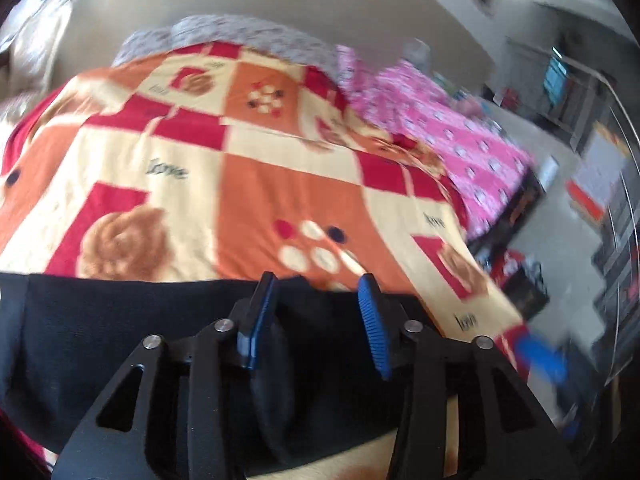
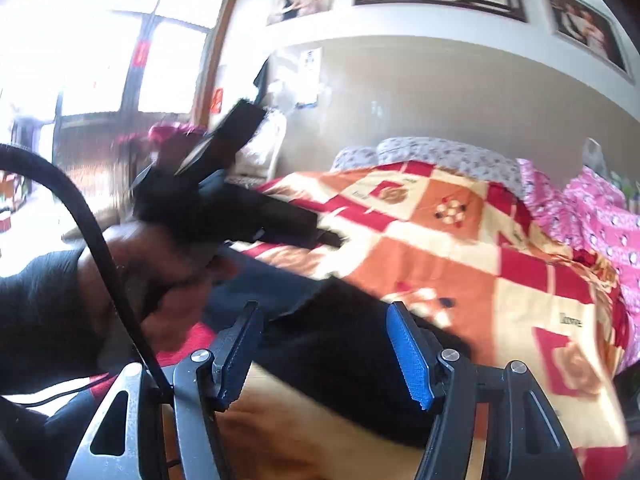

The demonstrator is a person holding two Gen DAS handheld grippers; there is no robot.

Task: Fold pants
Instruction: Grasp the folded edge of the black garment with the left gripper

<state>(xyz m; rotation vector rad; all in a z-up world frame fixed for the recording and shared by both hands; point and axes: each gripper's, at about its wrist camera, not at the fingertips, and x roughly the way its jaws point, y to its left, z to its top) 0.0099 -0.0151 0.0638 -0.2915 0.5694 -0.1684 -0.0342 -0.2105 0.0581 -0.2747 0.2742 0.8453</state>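
Both hand-held grippers stand open above black pants on a bed.

The left hand-held gripper (image 1: 320, 300) has its blue pads parted, gripping nothing; the black pants (image 1: 140, 328) lie across the lower frame on the checked blanket (image 1: 248, 184). The right hand-held gripper (image 2: 324, 336) gapes wide over the pants (image 2: 344, 360), bottom centre, empty too. Both views are blurred.
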